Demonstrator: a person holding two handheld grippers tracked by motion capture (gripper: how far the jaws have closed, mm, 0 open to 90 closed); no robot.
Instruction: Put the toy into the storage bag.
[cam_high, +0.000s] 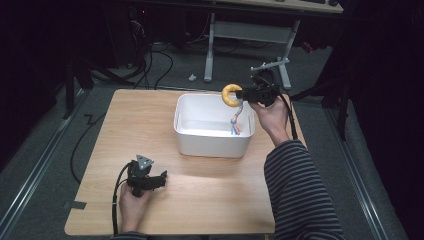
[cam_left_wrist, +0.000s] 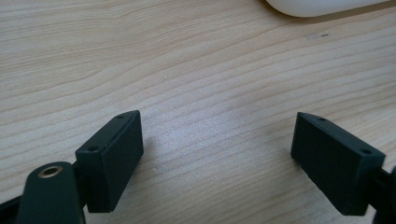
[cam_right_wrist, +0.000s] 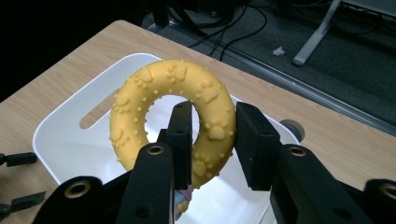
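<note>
A yellow rubber ring (cam_right_wrist: 173, 116) with paw prints is clamped by one side between the jaws of my right gripper (cam_right_wrist: 214, 140). In the high view the ring (cam_high: 230, 94) hangs over the far right part of a white bin (cam_high: 200, 142), held by the right gripper (cam_high: 245, 94). A colourful rope tail (cam_high: 236, 122) dangles from it into the bin. My left gripper (cam_high: 161, 178) rests on the wooden table (cam_high: 130, 120) near the front left, jaws wide apart, with bare wood between its fingers (cam_left_wrist: 112, 154).
The white bin (cam_right_wrist: 70, 135) has a slot handle in its wall. Its corner (cam_left_wrist: 322, 7) shows at the top of the left gripper view. A desk frame (cam_high: 250, 35) and cables lie on the floor beyond the table. A striped sleeve (cam_high: 300, 195) crosses the table's right front.
</note>
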